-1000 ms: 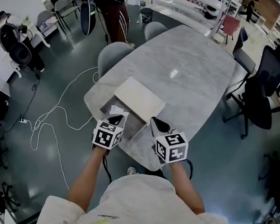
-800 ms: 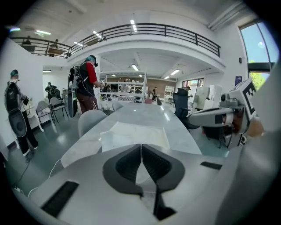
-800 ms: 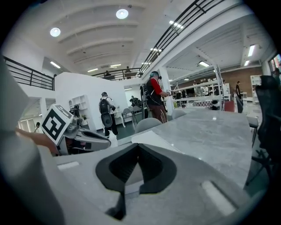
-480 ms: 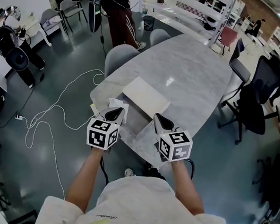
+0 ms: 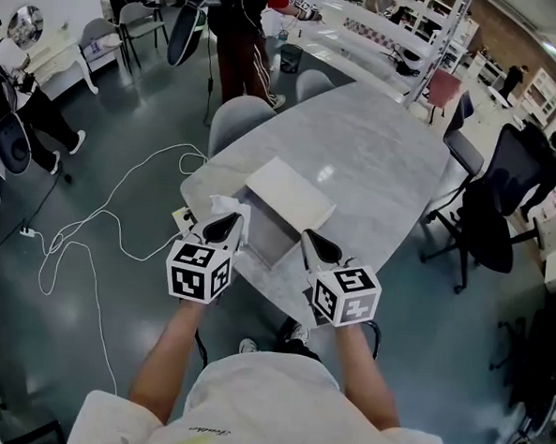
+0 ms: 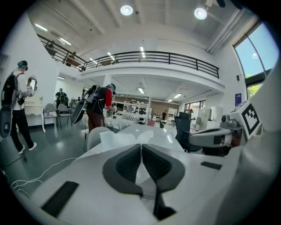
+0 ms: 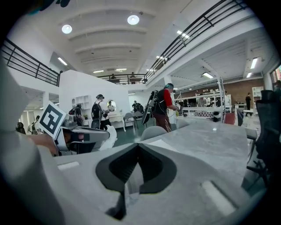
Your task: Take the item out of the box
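Observation:
A white box sits near the table's front-left end, its lid (image 5: 289,196) pushed back and its grey inside (image 5: 262,236) showing. A crumpled white tissue paper (image 5: 224,207) stands up at the box's left corner. My left gripper (image 5: 229,221) is shut on that paper, which shows just past the closed jaws as the tissue paper (image 6: 127,137). My right gripper (image 5: 312,237) hovers at the box's right front corner, shut with nothing between its pads. From the right gripper view, the left gripper's tip and the tissue paper (image 7: 109,135) appear at the left.
The marble table (image 5: 376,147) runs away to the upper right. Grey chairs (image 5: 235,120) stand at its left side, black office chairs (image 5: 495,206) at its right. A white cable (image 5: 99,224) loops on the floor. People (image 5: 238,36) stand beyond the table.
Both grippers have drawn back a little toward the table's near edge. The tissue paper has stayed at the left gripper's tip, and both grippers remain shut.

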`<control>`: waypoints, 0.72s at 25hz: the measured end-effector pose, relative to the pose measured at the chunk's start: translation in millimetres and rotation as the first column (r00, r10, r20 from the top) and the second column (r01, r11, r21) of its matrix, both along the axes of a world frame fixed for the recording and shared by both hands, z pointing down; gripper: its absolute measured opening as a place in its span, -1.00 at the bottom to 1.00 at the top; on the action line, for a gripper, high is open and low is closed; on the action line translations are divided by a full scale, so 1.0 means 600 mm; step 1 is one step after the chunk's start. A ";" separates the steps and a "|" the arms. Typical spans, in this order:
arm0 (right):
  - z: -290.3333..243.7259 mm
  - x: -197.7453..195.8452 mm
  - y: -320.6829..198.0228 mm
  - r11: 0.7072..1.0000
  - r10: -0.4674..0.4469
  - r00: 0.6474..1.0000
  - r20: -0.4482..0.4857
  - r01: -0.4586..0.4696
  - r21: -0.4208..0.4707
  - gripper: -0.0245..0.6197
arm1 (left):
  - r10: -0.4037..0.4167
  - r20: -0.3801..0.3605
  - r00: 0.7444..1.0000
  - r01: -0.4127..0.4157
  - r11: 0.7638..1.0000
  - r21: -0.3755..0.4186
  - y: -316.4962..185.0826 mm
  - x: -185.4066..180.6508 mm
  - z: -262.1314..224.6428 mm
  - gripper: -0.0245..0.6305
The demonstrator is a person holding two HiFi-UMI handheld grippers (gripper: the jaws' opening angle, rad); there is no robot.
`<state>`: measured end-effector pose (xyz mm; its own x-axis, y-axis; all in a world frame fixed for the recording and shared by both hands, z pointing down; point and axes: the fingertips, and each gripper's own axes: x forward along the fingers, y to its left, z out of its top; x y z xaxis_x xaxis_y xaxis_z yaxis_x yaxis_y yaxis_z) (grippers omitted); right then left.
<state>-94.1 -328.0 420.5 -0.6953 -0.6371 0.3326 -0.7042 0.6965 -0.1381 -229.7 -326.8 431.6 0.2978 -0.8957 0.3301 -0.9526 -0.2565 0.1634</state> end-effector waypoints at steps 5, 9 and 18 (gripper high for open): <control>-0.004 -0.002 0.009 1.000 0.006 1.000 -0.022 -0.006 0.005 -0.91 | 0.018 -0.014 1.000 -0.019 1.000 -0.003 0.006 0.007 0.001 -0.87; -0.012 -0.004 0.012 1.000 0.005 0.999 -0.037 -0.004 0.009 -0.91 | 0.033 -0.020 0.999 -0.034 0.999 -0.005 0.009 0.012 -0.001 -0.87; -0.008 -0.023 0.021 1.000 -0.005 0.999 -0.048 0.005 0.001 -0.91 | 0.035 -0.024 0.999 -0.036 0.999 -0.016 0.016 -0.003 0.005 -0.87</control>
<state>-108.0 -315.2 415.7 -0.6819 -0.6337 0.3654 -0.7063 0.7003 -0.1035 -231.3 -317.3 434.7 0.3372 -0.8790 0.3371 -0.9388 -0.2871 0.1905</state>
